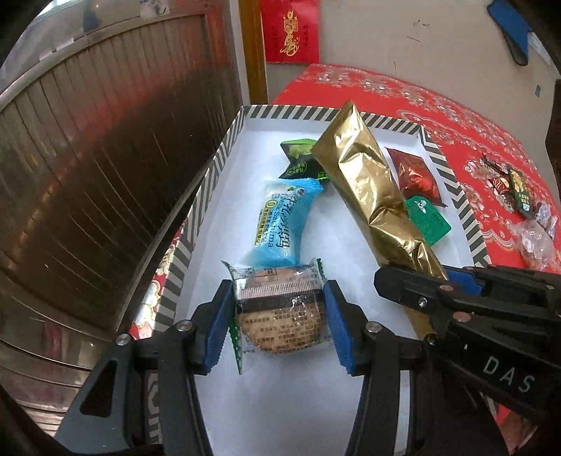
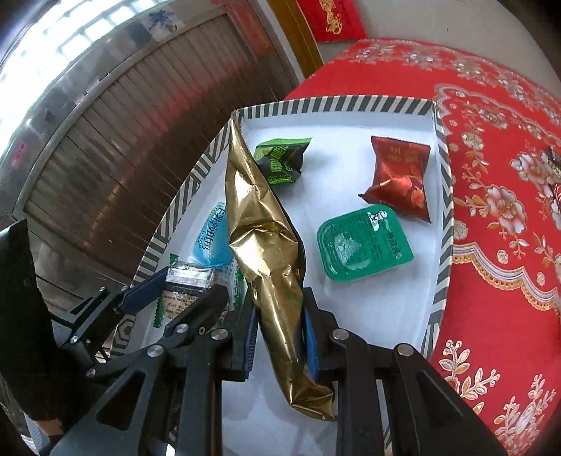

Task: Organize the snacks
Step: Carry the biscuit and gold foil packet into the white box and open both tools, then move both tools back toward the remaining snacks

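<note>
A white box with a striped rim (image 1: 224,147) (image 2: 442,196) sits on the red floral tablecloth. My left gripper (image 1: 278,315) is shut on a clear-wrapped round cookie (image 1: 280,315), low inside the box; the cookie also shows in the right wrist view (image 2: 182,291). My right gripper (image 2: 277,336) is shut on a long gold foil pack (image 2: 266,252) (image 1: 371,196), held over the box. In the box lie a blue sachima pack (image 1: 280,221), a green-black packet (image 2: 282,161), a red packet (image 2: 399,175) and a green cup (image 2: 364,242).
Several loose snacks (image 1: 522,207) lie on the tablecloth (image 2: 498,147) right of the box. A dark slatted door (image 1: 105,168) stands close on the left. A red paper hanging (image 1: 291,31) is on the back wall.
</note>
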A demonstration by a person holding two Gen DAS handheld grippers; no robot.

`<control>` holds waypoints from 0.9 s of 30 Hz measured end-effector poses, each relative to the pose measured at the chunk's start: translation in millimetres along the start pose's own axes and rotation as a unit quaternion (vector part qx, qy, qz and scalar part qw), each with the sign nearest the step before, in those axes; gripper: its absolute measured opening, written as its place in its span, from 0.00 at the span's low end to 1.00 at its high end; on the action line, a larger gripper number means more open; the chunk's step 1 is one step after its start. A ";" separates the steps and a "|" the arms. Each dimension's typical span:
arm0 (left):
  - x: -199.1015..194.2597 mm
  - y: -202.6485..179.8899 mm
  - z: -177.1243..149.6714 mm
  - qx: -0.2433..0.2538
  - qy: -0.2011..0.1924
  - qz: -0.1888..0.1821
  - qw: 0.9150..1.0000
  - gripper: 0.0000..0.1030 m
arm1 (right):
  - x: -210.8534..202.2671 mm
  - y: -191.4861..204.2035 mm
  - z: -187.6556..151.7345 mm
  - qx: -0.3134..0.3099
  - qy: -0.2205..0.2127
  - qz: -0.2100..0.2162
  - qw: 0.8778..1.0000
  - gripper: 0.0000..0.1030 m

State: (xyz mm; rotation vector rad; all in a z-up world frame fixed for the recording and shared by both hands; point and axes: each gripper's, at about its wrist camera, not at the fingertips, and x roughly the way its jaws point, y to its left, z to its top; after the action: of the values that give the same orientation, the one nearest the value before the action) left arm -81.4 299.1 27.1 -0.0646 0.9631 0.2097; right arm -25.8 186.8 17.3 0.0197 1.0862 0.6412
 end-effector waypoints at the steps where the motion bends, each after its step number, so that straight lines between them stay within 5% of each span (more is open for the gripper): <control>1: -0.3 -0.7 -0.1 0.002 -0.001 0.002 1.000 0.52 | -1.1 1.0 0.2 -0.003 -0.002 -0.007 1.000 0.24; 10: -0.2 2.6 -1.5 -0.003 -0.005 0.013 1.000 0.60 | -15.6 3.1 -3.3 -0.018 -0.024 -0.028 0.999 0.49; 17: -4.7 -1.4 -0.1 0.005 -0.015 0.019 1.000 0.76 | -34.1 1.9 -5.3 -0.023 -0.045 -0.020 0.999 0.52; 27: -38.8 -16.0 7.2 0.023 -0.067 0.028 0.997 0.83 | -69.2 -16.6 -11.6 -0.002 -0.081 0.000 0.997 0.59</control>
State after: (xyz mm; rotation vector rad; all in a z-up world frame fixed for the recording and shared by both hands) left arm -93.7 278.7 62.4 0.0182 0.8371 0.2416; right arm -48.5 135.7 62.7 0.0665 0.9290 0.6320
